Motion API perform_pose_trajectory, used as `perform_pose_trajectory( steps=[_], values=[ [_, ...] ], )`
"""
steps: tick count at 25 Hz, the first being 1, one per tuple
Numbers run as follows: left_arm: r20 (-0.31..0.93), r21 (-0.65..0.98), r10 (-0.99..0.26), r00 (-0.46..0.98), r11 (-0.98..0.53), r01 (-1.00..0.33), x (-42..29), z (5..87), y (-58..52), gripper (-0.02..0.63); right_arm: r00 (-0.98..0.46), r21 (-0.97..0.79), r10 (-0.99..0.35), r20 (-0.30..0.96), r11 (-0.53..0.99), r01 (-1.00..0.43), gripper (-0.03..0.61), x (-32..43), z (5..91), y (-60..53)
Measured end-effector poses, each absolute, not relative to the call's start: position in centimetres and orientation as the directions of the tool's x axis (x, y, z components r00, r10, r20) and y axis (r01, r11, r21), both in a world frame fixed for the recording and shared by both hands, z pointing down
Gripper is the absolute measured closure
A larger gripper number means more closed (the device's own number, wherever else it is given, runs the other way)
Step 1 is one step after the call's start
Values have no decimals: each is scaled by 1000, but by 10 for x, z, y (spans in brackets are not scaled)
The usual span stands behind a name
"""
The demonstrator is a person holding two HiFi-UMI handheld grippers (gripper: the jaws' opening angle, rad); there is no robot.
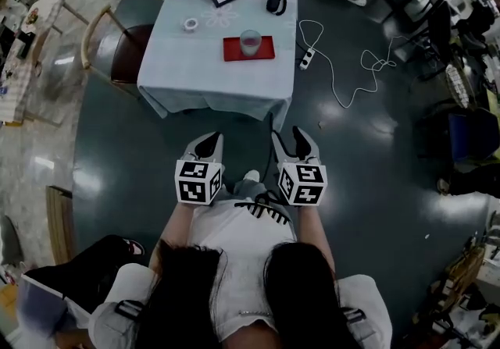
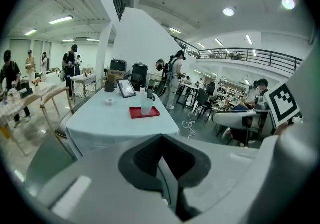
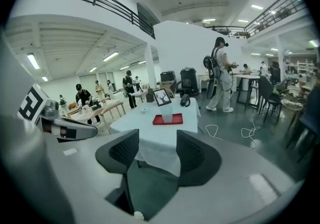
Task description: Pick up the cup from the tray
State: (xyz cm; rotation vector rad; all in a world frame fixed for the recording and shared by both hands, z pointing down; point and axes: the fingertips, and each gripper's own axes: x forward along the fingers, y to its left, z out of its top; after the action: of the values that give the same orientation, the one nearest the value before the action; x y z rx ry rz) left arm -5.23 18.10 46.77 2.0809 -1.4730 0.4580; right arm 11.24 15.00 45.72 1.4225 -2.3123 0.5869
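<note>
Since both grippers hang well short of the tray, step: approach, no grasp yet.
cup (image 1: 250, 41): upright near the middle of the red tray (image 1: 267, 51), on the worktop (image 1: 187, 66).
left gripper (image 1: 209, 144): fingers (image 2: 145, 160) pressed together, empty.
right gripper (image 1: 291, 144): fingers (image 3: 120, 153) spread, empty; cup sits in line between them, far off.
advice: use the right gripper, come in level, straddle the cup mid-height, close gently, lift straight off the tray.
risk: cup looks light, so a nudge may tip it.

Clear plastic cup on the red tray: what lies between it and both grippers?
Head view: dark floor, then bare white tablecloth, separate the clear plastic cup from left gripper and right gripper.
</note>
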Motion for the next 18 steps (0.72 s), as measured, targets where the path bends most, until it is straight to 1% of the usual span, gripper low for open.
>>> perform_pose_trajectory(
  steps=[3, 10, 14, 18],
  values=[
    [557, 238, -761, 331, -236, -942, -46, 469, 167, 614, -472, -169, -751, 461, 448, -878, 296, 112, 452, 133],
    [571, 225, -764, 301, -207, -952, -28, 474, 147, 614, -495, -158, -748, 442, 478, -864, 244, 125, 452, 99],
    [574, 227, -768, 284, -184, -956, -26, 476, 142, 614, -510, -161, -738, 441, 494, -854, 231, 128, 454, 93],
    [568, 228, -779, 264, -158, -961, -34, 477, 127, 614, -514, -150, -747, 422, 501, -852, 230, 125, 454, 81]
  ],
)
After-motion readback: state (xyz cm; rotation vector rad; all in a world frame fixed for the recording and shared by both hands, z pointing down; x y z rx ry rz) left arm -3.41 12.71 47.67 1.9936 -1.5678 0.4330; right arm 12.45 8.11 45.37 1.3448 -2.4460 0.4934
